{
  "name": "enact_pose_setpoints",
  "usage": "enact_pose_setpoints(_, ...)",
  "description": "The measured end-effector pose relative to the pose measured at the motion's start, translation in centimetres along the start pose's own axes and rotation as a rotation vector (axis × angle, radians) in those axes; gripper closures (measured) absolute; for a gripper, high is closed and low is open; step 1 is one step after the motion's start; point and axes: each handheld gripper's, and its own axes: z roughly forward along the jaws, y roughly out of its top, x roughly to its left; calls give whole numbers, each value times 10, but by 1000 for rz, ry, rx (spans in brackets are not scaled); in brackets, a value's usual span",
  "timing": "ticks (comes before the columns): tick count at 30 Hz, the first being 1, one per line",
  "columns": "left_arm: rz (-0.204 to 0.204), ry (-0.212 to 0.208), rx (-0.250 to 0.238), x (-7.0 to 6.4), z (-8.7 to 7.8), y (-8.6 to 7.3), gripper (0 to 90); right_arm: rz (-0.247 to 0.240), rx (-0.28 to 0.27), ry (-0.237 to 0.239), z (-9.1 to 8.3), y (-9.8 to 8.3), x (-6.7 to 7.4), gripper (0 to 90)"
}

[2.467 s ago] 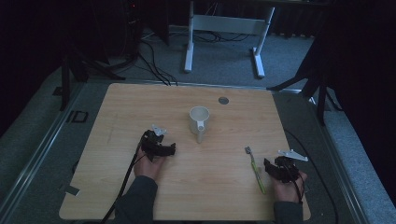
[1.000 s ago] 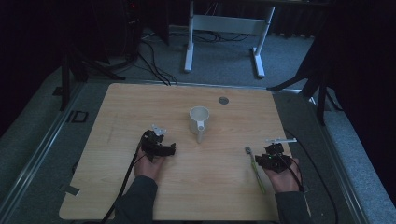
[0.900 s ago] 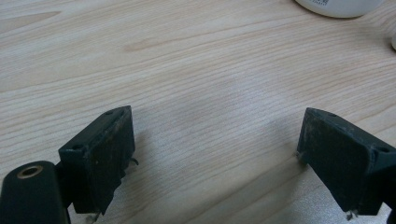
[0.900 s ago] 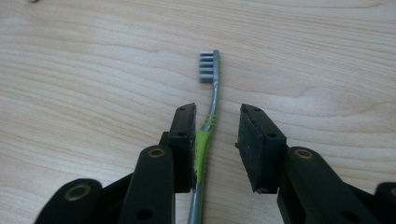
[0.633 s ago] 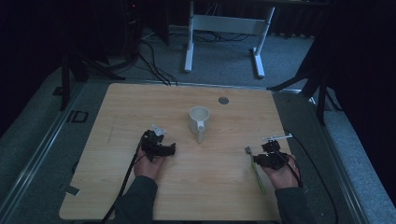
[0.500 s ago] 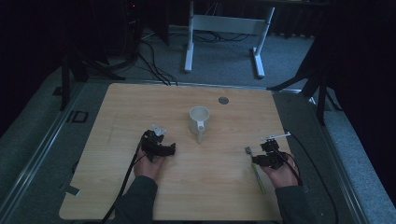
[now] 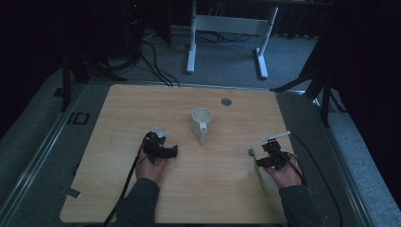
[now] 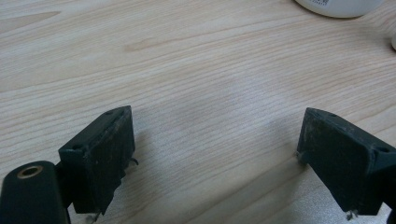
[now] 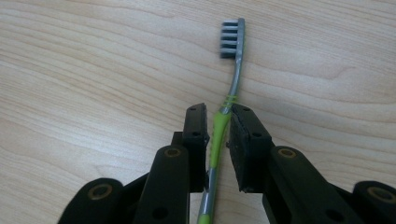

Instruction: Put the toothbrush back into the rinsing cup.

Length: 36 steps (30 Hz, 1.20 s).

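Right gripper (image 9: 216, 122) straddles toothbrush (image 9: 223, 116) (table edge (image 7: 279, 142) near).

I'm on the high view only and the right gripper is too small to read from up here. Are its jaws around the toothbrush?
Observer: Yes. In the right gripper view the right gripper has just been closing, with the toothbrush handle between its jaws at the green grip section.
Operator: Pressing on it yet?
Observer: The right-hand pad meets the handle; a thin gap seems to remain at the left-hand pad, so I cannot call it clamped.
Operator: Which way does the head face?
Observer: The bristle head points away from the jaws and lies flat on the table.
Operator: And the left gripper?
Observer: The left gripper stands wide open over bare wood, the white mug base just ahead.
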Motion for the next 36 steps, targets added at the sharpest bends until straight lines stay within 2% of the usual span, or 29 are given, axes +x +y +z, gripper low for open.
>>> enact_pose_setpoints(5,1,1,1,0,0,0,114,-16,31,-8,2,3,2,772)
enact_pose_setpoints(13,1,0,0,0,0,0,114,-35,107,6,8,9,2,771)
enact_pose_setpoints(36,1,0,0,0,0,0,115,-53,211,-31,22,15,5,771)
